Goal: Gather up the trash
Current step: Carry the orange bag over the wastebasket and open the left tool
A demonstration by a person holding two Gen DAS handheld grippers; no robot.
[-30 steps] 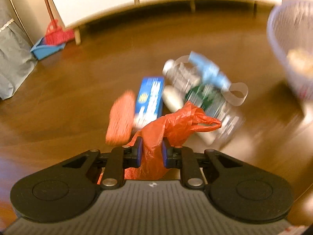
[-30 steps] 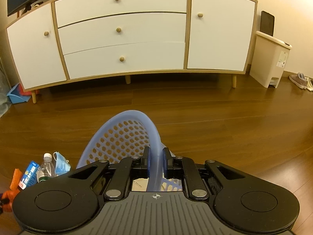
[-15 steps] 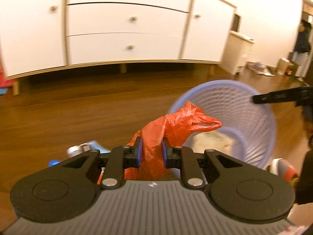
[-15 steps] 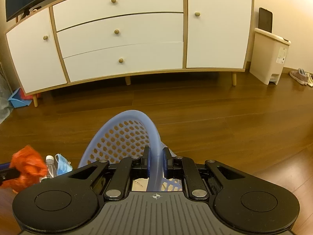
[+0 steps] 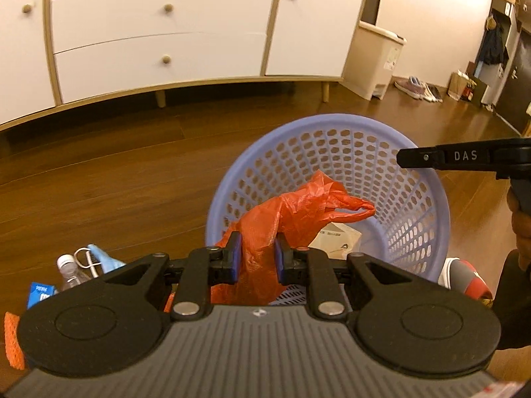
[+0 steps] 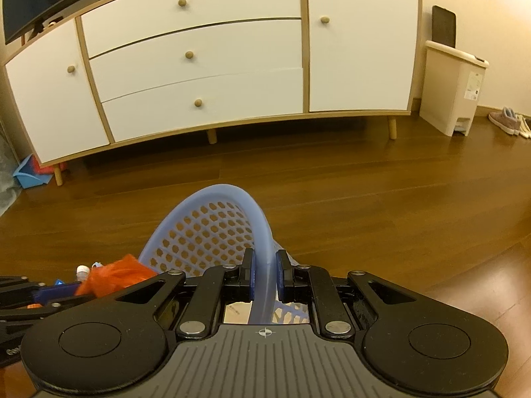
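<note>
My left gripper (image 5: 255, 257) is shut on a crumpled orange plastic bag (image 5: 298, 205), held just over the near rim of the lilac mesh basket (image 5: 391, 126). A white paper piece (image 5: 335, 237) lies inside the basket. My right gripper (image 6: 265, 273) is shut on the basket rim (image 6: 232, 189); its black finger (image 5: 444, 157) shows at the right of the left wrist view. The orange bag (image 6: 116, 273) and the left gripper (image 6: 49, 293) appear low left in the right wrist view. On the floor to the left lie a clear bottle (image 5: 69, 270), a blue face mask (image 5: 103, 257), a blue box (image 5: 39, 293) and an orange net (image 5: 13, 341).
A white sideboard (image 6: 205, 56) on wooden legs stands across the back. A beige pedal bin (image 6: 454, 89) and shoes (image 6: 507, 121) are at the right, a blue dustpan (image 6: 30, 172) at the left. Brown wood floor (image 6: 365, 192) lies between. A red and white object (image 5: 464, 278) sits beside the basket.
My left gripper swung right from the floor pile with the orange bag and now holds it over the basket. The right gripper kept its hold on the rim.
</note>
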